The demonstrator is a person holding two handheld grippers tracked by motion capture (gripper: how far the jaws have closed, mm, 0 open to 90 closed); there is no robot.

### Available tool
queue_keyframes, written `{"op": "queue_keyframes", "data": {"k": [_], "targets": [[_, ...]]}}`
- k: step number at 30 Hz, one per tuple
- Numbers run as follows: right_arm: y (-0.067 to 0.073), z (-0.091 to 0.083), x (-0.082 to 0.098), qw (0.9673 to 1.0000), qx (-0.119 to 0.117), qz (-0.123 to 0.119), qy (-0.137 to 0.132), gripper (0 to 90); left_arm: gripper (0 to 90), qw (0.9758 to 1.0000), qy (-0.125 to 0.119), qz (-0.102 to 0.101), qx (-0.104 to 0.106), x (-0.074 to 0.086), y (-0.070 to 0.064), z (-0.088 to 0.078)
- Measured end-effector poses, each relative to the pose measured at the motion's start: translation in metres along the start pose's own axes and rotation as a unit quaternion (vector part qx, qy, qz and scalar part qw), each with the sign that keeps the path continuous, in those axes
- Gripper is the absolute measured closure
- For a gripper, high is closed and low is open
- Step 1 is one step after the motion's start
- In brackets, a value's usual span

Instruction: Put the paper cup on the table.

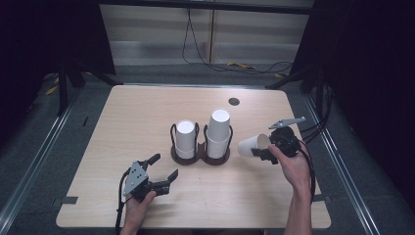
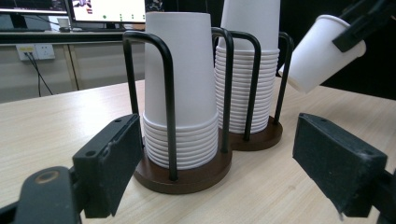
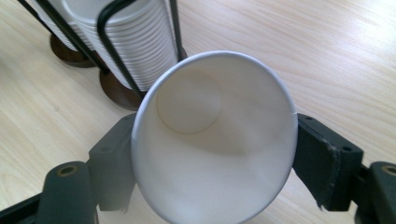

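Right of the cup rack [image 1: 200, 155] | right gripper [image 1: 268, 151] clamps a paper cup [image 1: 250, 145] near its rim, held sideways above the table [image 1: 122, 122]; light, thin-walled, probably crushes easily; grip gently | left gripper [image 1: 164, 172] gapes, holding nothing

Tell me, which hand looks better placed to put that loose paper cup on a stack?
The right, probably. The right gripper already clamps the paper cup in its jaws, just beside the taller stack in the cup holder. The left gripper sits open nearer the table's front edge, holding nothing.
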State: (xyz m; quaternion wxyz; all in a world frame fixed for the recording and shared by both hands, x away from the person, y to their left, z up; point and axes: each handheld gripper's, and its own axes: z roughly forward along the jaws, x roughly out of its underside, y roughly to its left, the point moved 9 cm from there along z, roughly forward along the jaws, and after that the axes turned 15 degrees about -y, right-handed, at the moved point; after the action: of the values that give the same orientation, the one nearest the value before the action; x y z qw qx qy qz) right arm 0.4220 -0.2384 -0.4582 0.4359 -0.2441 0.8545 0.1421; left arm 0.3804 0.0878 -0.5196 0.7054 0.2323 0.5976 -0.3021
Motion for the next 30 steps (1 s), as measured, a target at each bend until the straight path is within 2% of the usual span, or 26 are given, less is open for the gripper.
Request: {"op": "queue_keyframes", "data": {"k": [3, 7, 15, 18, 24, 30], "targets": [[-0.006, 0.004, -0.003, 0.9999, 0.005, -0.004, 0.016, 22.8, 15.6, 1.0, 0.0, -0.002, 0.004, 0.0, 0.0, 0.0], [-0.014, 0.008, -0.006, 0.9991, 0.012, -0.009, 0.041, 22.7, 15.6, 0.9999, -0.006, 0.004, -0.01, -0.001, 0.001, -0.001], [-0.024, 0.015, -0.01, 0.9968, 0.017, -0.012, 0.077, 22.3, 15.5, 0.9999, -0.01, 0.001, -0.012, -0.001, 0.002, -0.002], [-0.028, 0.018, -0.008, 0.9947, 0.025, -0.016, 0.099, 22.0, 15.5, 0.9999, -0.01, 0.001, -0.012, -0.001, 0.002, -0.002], [-0.035, 0.027, -0.001, 0.9882, 0.04, -0.031, 0.145, 21.6, 15.5, 0.9999, -0.01, -0.001, -0.011, -0.001, 0.002, -0.002], [-0.04, 0.034, 0.003, 0.9853, 0.047, -0.035, 0.16, 21.3, 15.5, 0.9999, -0.007, -0.001, -0.013, -0.001, 0.003, -0.002]]}}
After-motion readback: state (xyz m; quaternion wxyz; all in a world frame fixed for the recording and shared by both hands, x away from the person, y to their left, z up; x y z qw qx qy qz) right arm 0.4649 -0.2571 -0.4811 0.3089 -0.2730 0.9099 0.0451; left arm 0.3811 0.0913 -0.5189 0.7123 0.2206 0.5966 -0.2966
